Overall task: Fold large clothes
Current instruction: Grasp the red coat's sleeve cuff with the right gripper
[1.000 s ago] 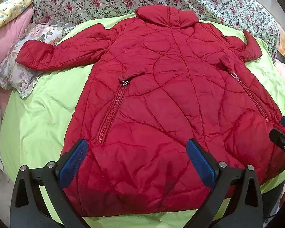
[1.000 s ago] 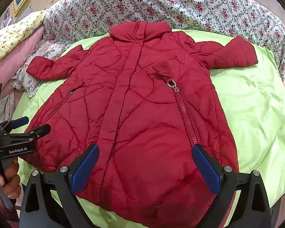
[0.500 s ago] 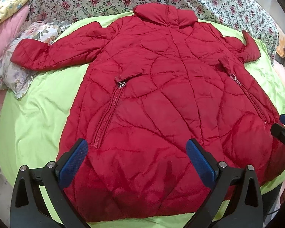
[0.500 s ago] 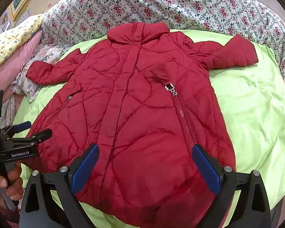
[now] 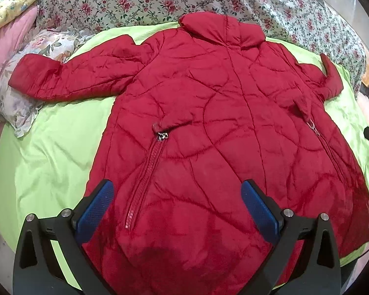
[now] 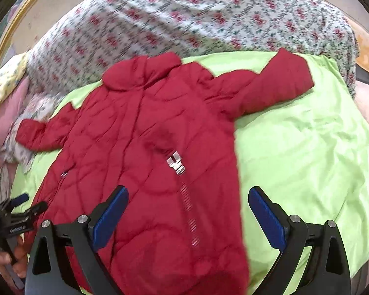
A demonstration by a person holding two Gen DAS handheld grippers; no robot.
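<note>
A red quilted coat (image 5: 223, 127) lies spread flat on a lime-green sheet (image 5: 56, 152), collar away from me and both sleeves out to the sides. It also shows in the right wrist view (image 6: 145, 152). My left gripper (image 5: 177, 206) is open and empty above the coat's lower left, near the zip pocket (image 5: 145, 179). My right gripper (image 6: 188, 211) is open and empty above the coat's right edge, near the other zip (image 6: 182, 179). The left gripper (image 6: 19, 211) also shows at the left edge of the right wrist view.
A floral quilt (image 5: 135, 0) lies heaped behind the coat. A floral pillow (image 5: 14, 93) lies under the left sleeve end, with pink bedding (image 5: 9, 32) beyond. Bare green sheet (image 6: 307, 152) spreads to the right of the coat.
Both grippers have moved forward over the coat. The right wrist view has swung right and is motion-blurred. Both stay open and empty.
</note>
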